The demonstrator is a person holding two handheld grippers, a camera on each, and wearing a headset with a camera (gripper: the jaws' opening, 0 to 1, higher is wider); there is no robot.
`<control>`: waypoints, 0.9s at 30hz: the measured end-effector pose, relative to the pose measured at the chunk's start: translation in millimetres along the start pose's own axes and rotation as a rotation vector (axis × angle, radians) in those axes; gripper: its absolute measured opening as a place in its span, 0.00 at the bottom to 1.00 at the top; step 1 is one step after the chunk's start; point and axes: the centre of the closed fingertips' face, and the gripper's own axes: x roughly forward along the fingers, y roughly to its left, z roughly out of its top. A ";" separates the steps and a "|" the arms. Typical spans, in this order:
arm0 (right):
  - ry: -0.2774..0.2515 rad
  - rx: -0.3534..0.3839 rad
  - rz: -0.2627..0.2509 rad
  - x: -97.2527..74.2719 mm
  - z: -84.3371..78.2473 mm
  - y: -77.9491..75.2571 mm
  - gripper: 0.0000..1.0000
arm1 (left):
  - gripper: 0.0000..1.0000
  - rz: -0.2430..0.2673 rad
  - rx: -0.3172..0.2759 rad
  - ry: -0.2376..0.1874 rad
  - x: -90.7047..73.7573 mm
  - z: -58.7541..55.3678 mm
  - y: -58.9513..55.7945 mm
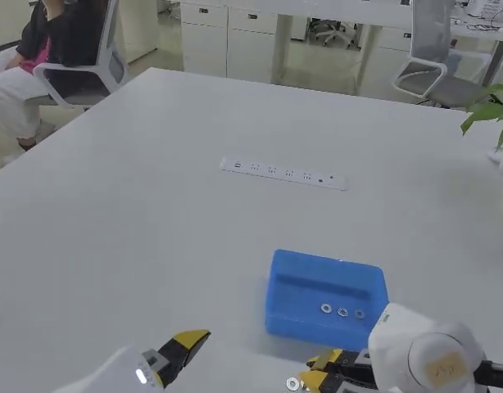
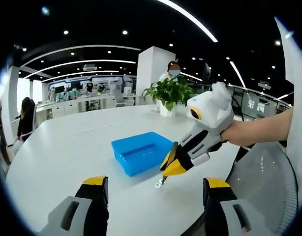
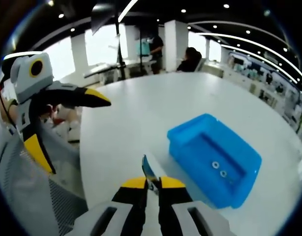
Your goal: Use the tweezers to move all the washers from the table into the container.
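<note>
A blue container (image 1: 324,282) sits near the table's front edge with three washers (image 1: 342,312) in it. One more washer (image 1: 293,383) lies on the table just in front of it. My right gripper (image 1: 314,378) is shut on the tweezers (image 3: 148,171). In the left gripper view the tweezers' (image 2: 169,161) tip comes down right at the loose washer (image 2: 158,185); whether it grips it I cannot tell. My left gripper (image 2: 156,191) stands open and empty to the left, clear of the container (image 2: 140,151). The right gripper view has the container (image 3: 190,135) ahead on the right.
A white power strip (image 1: 283,173) lies flat mid-table. A potted plant (image 1: 496,115) stands at the right edge. Office chairs (image 1: 428,57) and a seated person (image 1: 38,49) are beyond the far side. The table (image 1: 129,205) is broad and white.
</note>
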 end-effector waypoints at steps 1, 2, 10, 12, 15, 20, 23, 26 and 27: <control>-0.001 0.002 0.000 -0.2 -0.2 -0.1 0.04 | 0.79 0.001 -0.001 0.000 0.0 -0.2 0.3; -0.004 0.010 0.001 -0.6 -0.4 -0.2 0.04 | 0.79 0.001 -0.001 0.001 0.0 -0.4 0.4; -0.027 0.050 0.001 -1.5 0.5 -0.1 0.04 | 0.79 0.005 -0.001 0.002 -0.1 -1.0 1.3; -0.041 0.071 0.006 -0.9 2.1 1.6 0.03 | 0.79 0.006 0.002 0.005 -0.1 -1.3 1.6; -0.056 0.101 0.017 -0.6 3.0 2.3 0.03 | 0.79 0.008 0.003 0.006 -0.1 -1.7 2.0; -0.090 0.158 0.036 -2.1 6.9 2.4 0.03 | 0.78 0.008 0.005 0.008 -0.1 -2.1 2.3; -0.116 0.172 0.028 -7.1 13.5 -0.5 0.03 | 0.78 0.008 0.010 0.006 -0.3 -1.8 2.2; -0.148 0.198 0.012 -14.0 19.8 -6.3 0.03 | 0.78 0.011 0.007 -0.001 -0.9 -1.0 3.1; -0.151 0.201 0.010 -14.9 20.4 -7.2 0.03 | 0.78 0.011 0.005 -0.002 -1.0 -0.9 3.2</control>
